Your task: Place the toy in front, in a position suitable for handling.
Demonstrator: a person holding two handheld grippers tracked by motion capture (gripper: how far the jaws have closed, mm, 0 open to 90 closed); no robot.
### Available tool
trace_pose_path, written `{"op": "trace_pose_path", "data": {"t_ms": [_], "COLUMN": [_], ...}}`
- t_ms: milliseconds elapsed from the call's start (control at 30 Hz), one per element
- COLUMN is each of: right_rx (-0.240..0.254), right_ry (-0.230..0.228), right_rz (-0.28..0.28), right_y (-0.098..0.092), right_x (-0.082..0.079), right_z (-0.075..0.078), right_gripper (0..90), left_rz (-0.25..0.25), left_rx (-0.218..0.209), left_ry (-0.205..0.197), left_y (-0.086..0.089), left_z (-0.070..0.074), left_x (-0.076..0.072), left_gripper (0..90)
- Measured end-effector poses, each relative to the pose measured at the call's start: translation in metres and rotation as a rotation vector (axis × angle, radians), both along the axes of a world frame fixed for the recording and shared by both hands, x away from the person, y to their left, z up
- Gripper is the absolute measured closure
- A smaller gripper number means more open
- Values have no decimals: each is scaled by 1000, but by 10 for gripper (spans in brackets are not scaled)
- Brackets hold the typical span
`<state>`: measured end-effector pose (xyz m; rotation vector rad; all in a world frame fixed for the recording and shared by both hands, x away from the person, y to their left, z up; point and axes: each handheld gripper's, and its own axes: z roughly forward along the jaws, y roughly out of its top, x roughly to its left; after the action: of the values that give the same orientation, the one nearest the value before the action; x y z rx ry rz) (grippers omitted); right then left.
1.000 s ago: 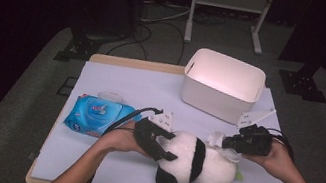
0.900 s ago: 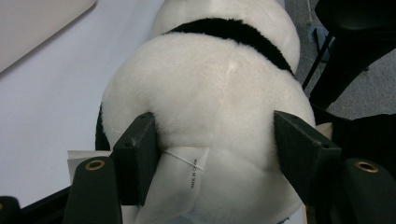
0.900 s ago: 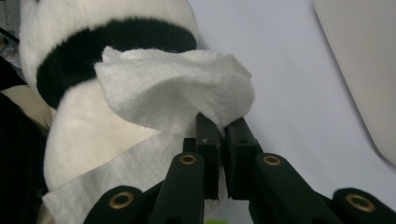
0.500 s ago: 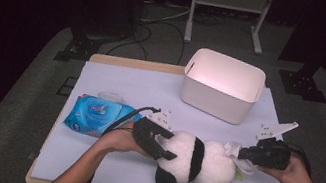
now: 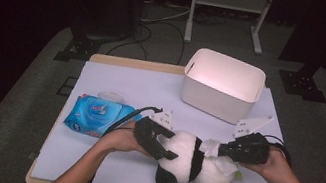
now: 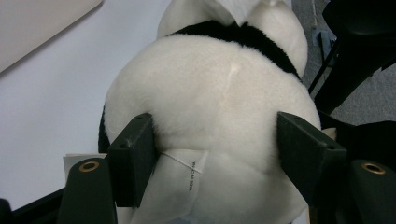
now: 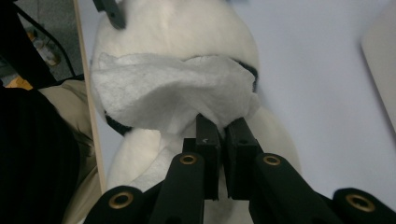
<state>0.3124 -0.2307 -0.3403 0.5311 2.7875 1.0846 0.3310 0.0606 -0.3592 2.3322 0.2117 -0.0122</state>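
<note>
High view: my left gripper [image 5: 161, 144] clamps the plush panda [image 5: 193, 165] across its rounded end, pads sunk into the fur, jaws having just eased wider. Its long axis lies crosswise between my two tools, running from my left gripper toward my right gripper [image 5: 221, 150], which is pressed together on a white wipe [image 7: 173, 91] draped over the toy just ahead of its tips.

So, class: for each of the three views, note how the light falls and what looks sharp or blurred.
High view: light pools on the table and inside the white bin, with the room around it nearly black. Left gripper view: the toy panda is evenly lit, its fur soft, the tag's print readable. Right gripper view: the wipe is bright, the left edge dark.
</note>
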Motion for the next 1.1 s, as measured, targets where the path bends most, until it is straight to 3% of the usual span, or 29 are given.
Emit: {"op": "trace_pose_path", "data": {"t_ms": [167,267,467,667,833,1100], "right_rx": [-32,-48,-32,-27,-26,-19], "right_ry": [-25,-34,-22,-14,-17,-9], "right_rz": [70,77,67,56,52,34], "right_y": [29,35,28,22,20,16], "right_x": [-4,-4,-2,-1,-1,5], "right_z": [2,1,-1,-2,-3,-4], "right_gripper": [850,851,850,849,848,848], "left_rz": [7,14,8,-10,-41,-9], "left_rx": [5,-2,-8,7,4,-38], "left_ry": [1,8,-4,18,11,14], "left_y": [1,4,11,16,13,2], "left_z": [0,2,5,1,-7,-15], "left_x": [1,2,2,0,-2,-1], "left_gripper": [296,266,199,200,265,320]}}
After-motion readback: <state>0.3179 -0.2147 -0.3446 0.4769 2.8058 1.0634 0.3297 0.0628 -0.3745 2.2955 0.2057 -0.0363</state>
